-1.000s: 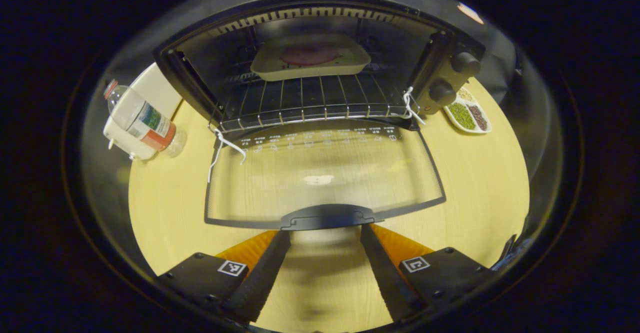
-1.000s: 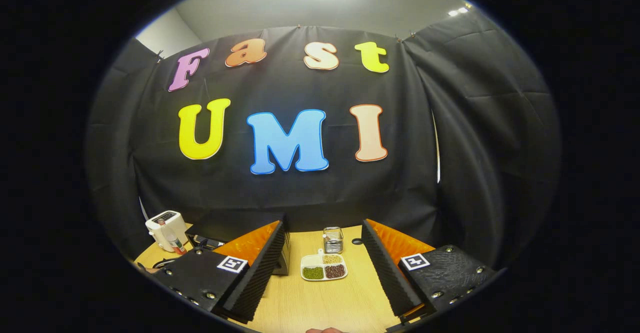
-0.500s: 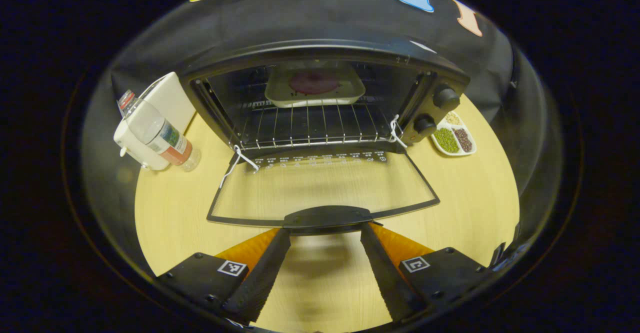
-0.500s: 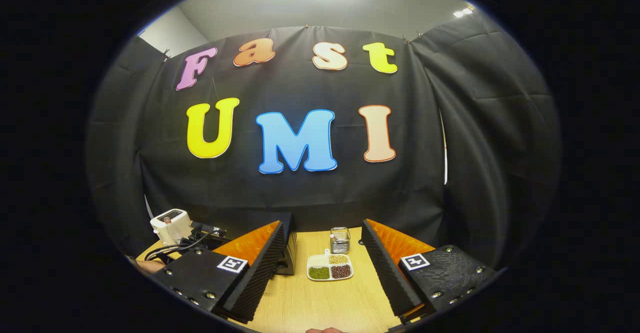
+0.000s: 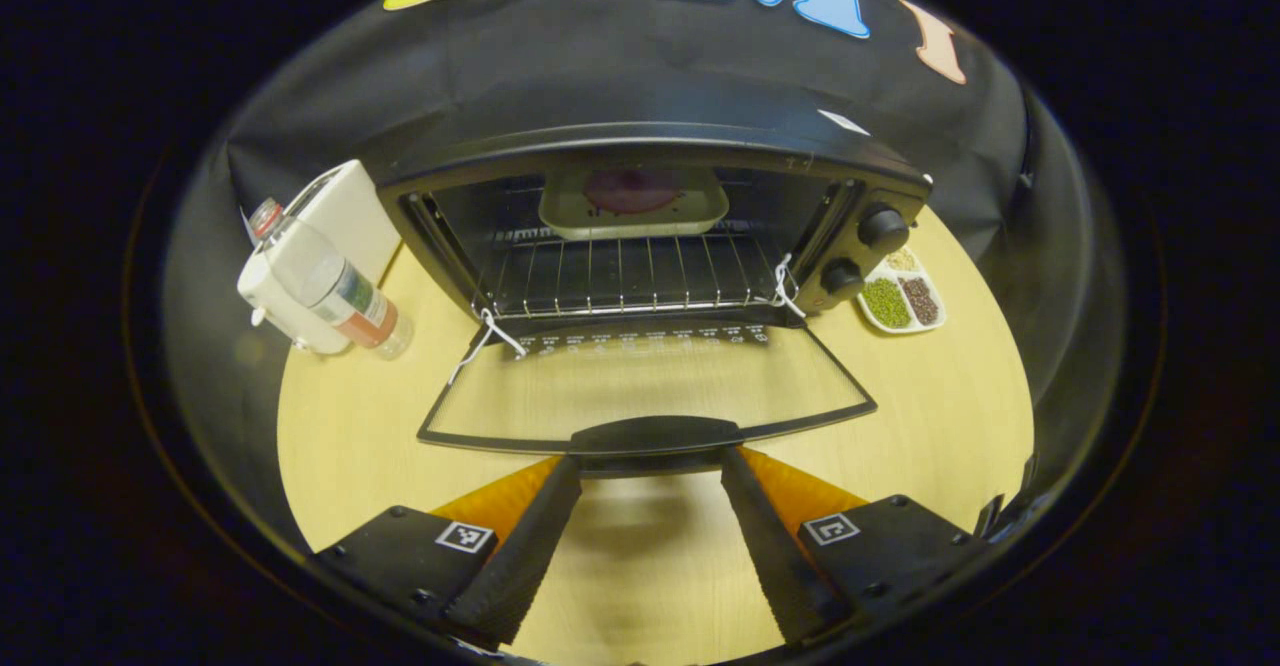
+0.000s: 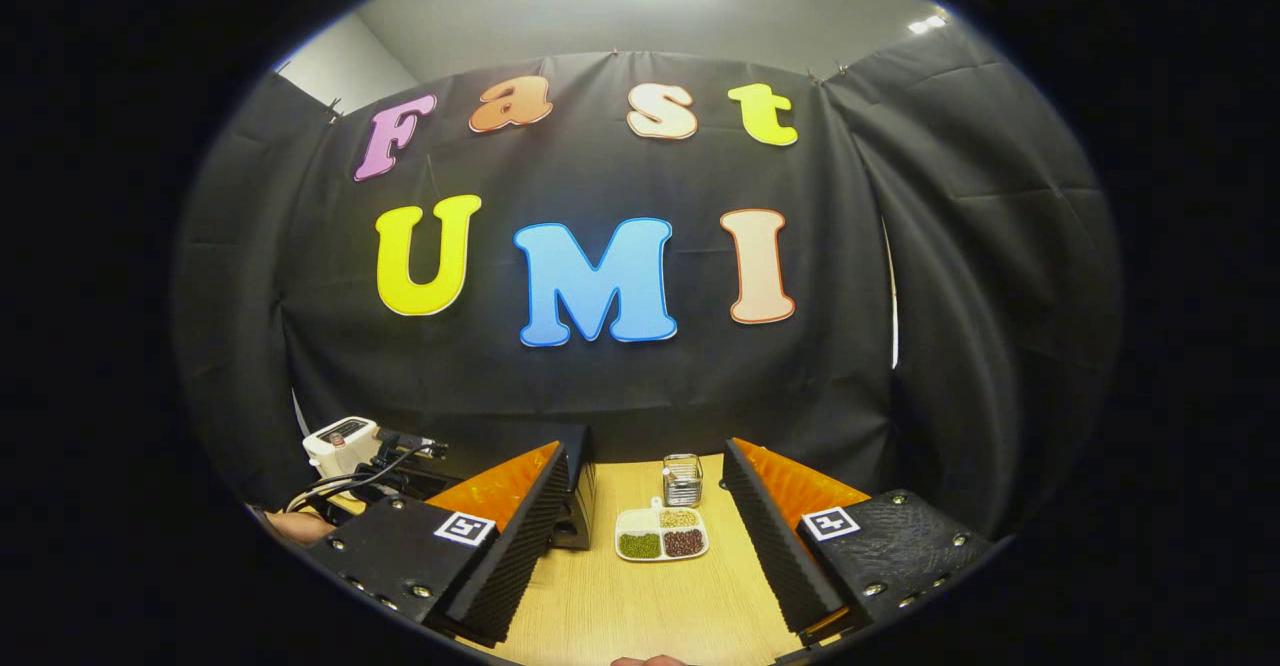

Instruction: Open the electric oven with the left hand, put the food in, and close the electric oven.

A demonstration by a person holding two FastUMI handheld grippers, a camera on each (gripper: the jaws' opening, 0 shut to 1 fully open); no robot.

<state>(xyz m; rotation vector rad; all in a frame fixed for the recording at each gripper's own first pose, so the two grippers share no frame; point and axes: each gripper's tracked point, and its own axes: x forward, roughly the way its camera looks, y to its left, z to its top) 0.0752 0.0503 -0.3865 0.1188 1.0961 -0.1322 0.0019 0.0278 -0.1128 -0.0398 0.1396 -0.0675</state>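
Observation:
The black electric oven point(image 5: 650, 151) stands open, its glass door point(image 5: 650, 391) folded down flat over the table. A pale tray point(image 5: 632, 208) with a dark round piece of food point(image 5: 632, 189) sits deep inside on the wire rack point(image 5: 630, 276). My left gripper point(image 5: 650, 464) is open, its fingertips just short of the door's handle point(image 5: 655, 438), one to each side, not pressing it. Over the table to the oven's right, my right gripper point(image 6: 647, 461) is open with nothing in it; the oven's side point(image 6: 578, 506) shows behind its left finger.
A plastic bottle point(image 5: 335, 286) and a white toaster point(image 5: 345, 211) stand left of the oven. A divided dish of beans point(image 5: 900, 296) lies to its right, with a small wire basket point(image 6: 682, 479) behind it. A hand point(image 6: 290, 526) shows at the left edge.
The left gripper has drawn back and tilted up: the oven looks smaller and the door flatter, with the handle still at my fingertips. The right gripper has barely shifted.

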